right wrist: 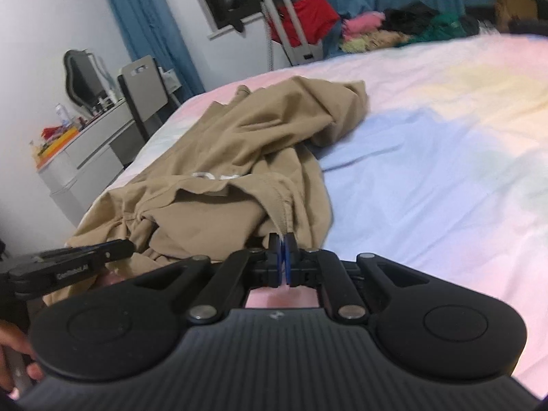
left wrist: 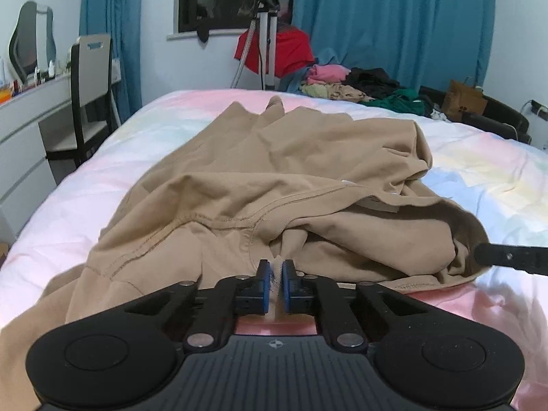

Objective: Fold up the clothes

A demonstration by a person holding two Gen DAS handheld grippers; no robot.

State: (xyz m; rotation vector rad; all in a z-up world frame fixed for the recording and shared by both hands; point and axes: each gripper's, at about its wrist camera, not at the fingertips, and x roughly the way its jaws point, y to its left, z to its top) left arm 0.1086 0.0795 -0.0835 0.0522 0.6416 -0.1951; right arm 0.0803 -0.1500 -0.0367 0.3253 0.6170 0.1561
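Observation:
A tan garment [left wrist: 260, 174] lies crumpled on the pastel bed [left wrist: 479, 178], running away from me. My left gripper [left wrist: 276, 269] is shut on a fold of its near edge. In the right wrist view the same tan garment [right wrist: 239, 157] lies left of centre, and my right gripper [right wrist: 283, 241] is shut on its stitched hem at the near right side. The right gripper's finger shows in the left wrist view [left wrist: 510, 260] at the garment's right end. The left gripper shows in the right wrist view [right wrist: 130, 248] at the garment's near left.
A heap of mixed clothes [left wrist: 359, 85] lies at the far end of the bed. A tripod [left wrist: 265, 34] with a red cloth [left wrist: 291, 51] stands behind it. A white desk [left wrist: 30, 116] and a chair [left wrist: 87, 92] stand to the left. Blue curtains [left wrist: 394, 17] hang at the back.

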